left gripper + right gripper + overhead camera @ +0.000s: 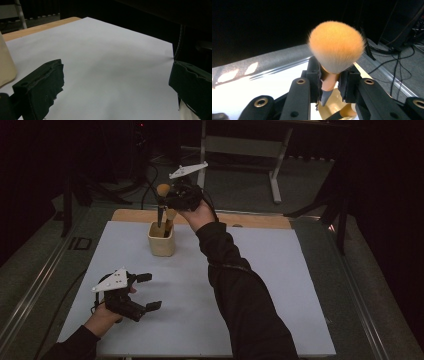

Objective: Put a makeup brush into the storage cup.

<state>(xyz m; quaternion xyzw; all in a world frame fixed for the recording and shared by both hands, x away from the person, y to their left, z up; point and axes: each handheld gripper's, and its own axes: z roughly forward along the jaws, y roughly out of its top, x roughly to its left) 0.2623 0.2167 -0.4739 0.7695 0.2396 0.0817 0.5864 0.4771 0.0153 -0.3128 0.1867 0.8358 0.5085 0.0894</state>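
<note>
My right gripper (172, 200) hovers over a cream cup (161, 242) at the back of the white mat (280, 285), shut on a makeup brush (162, 195). The brush stands upright, orange bristles up, its dark handle tip reaching down into the cup. In the right gripper view the pads (314, 77) pinch the brush (336, 45) just under its fluffy head, with the cup (334, 106) below. A second brush (170, 216) leans inside the cup. My left gripper (149, 291) rests at the mat's near left, open, with nothing between its fingers (42, 86).
The cup's side (6, 65) shows at the left edge of the left gripper view. A wooden table edge (255, 220) runs behind the mat. Beyond it lie a dark floor, cables (397, 62) and a desk frame (274, 175).
</note>
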